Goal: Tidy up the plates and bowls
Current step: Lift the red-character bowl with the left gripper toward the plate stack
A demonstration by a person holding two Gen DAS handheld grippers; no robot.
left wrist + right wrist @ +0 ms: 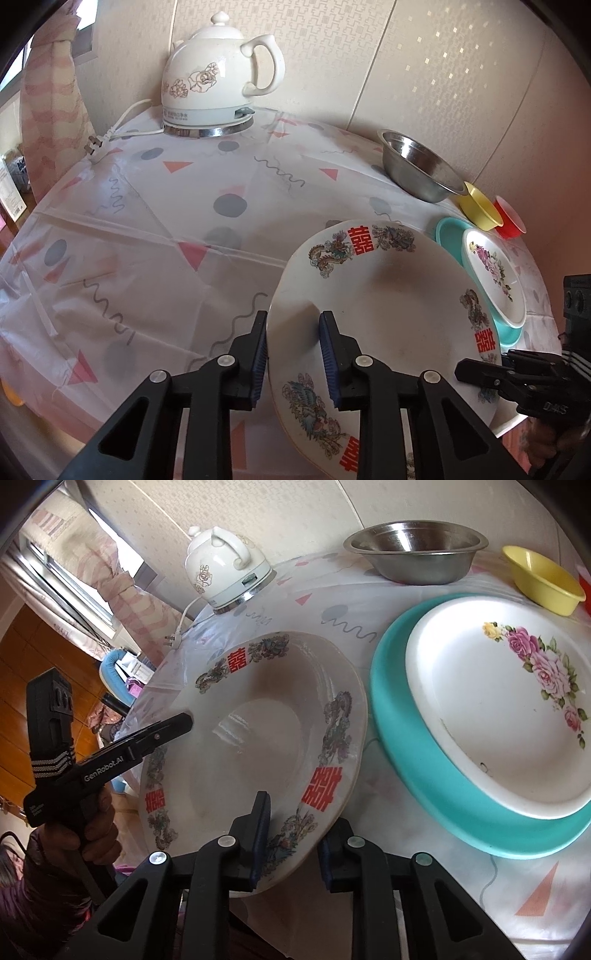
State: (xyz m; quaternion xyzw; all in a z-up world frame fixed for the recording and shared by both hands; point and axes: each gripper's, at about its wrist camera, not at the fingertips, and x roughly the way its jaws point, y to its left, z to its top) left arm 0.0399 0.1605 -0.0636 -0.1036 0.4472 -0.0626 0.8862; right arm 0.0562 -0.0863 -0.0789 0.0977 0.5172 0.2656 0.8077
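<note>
Patterned plastic sheeting is covering the table (155, 229). Both hand-held grippers are clamping the dragon plate (384, 295): the left hand-held gripper (293, 354), lettered "GenRobot.AI", and the right hand-held gripper (295, 834) on opposite rims. White, with red double-happiness characters, the plate is tilting just beside the rose plate (498, 716) sitting in a teal dish (424, 775).

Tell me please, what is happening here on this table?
A person holds the dragon plate by its rim with both grippers, left gripper and right gripper, tilted above the table. Beside it, a rose plate sits in a teal plate. A steel bowl and yellow bowl stand behind.
</note>
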